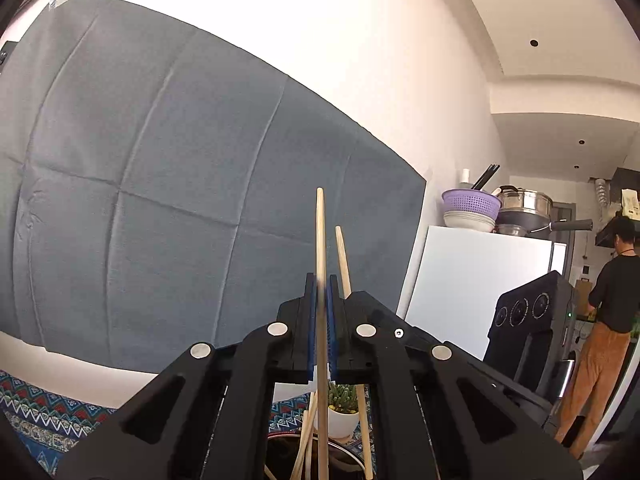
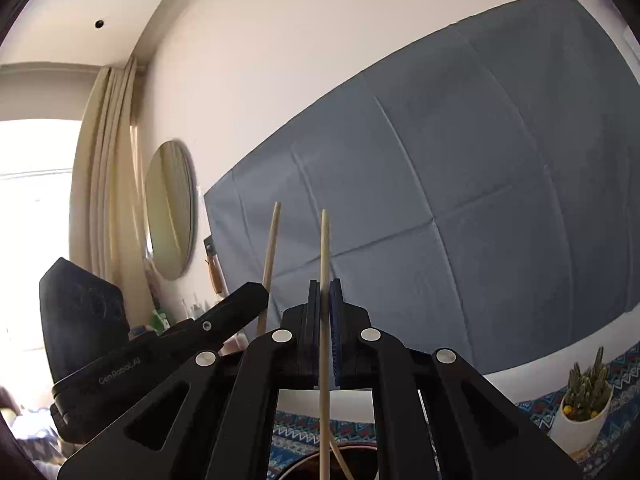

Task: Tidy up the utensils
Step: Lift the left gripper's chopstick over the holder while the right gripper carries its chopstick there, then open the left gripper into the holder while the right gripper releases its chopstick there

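My left gripper (image 1: pixel 321 292) and right gripper (image 2: pixel 325 300) each clamp one pale wooden chopstick (image 1: pixel 320 236), upright; more chopsticks lean in a dark pot (image 1: pixel 340 456) below.

Both grippers, left (image 1: pixel 321 300) and right (image 2: pixel 325 304), point level, jaws clamped.

Daylit, blown-out window (image 2: pixel 28 240), fisheye-bent edges, dark corners
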Tool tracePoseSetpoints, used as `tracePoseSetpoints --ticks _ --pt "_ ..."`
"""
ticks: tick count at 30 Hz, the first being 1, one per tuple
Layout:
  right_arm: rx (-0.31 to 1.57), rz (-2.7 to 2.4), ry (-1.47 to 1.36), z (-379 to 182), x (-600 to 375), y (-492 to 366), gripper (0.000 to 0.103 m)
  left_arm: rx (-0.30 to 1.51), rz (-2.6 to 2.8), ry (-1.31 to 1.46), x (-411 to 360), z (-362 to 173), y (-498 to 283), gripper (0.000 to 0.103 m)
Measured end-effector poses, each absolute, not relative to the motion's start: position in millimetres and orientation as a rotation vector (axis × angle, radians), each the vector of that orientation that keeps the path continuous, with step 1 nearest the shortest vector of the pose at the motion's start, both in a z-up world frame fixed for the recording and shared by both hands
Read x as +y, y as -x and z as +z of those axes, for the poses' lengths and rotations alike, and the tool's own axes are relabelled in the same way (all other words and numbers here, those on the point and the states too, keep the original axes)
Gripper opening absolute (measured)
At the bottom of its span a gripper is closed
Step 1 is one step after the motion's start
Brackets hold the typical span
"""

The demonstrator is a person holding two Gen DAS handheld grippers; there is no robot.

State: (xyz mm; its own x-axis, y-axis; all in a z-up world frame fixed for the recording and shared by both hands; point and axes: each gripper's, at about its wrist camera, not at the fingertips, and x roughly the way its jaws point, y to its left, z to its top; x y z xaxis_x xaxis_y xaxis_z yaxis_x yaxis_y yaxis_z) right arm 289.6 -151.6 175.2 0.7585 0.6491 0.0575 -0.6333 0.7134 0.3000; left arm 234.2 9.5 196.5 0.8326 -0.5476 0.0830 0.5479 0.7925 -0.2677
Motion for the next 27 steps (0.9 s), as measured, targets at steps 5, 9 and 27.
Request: tracePoseSetpoints --ticks 5,9,27 --pt "0.069 0.678 -0.335 155.2 -150.8 -293.2 0.005 0.007 -0.549 0.264 7.2 176.2 -240.9 0.005" --pt "0.076 0.661 -0.308 143.5 -150.0 -294.0 0.005 0.009 -0.553 0.246 5.8 164.5 -240.7 0.005" --pt "0.178 0.643 -0.211 130.7 -153.9 -273.6 0.009 0.077 -0.498 0.251 24.0 143.5 -226.7 0.027"
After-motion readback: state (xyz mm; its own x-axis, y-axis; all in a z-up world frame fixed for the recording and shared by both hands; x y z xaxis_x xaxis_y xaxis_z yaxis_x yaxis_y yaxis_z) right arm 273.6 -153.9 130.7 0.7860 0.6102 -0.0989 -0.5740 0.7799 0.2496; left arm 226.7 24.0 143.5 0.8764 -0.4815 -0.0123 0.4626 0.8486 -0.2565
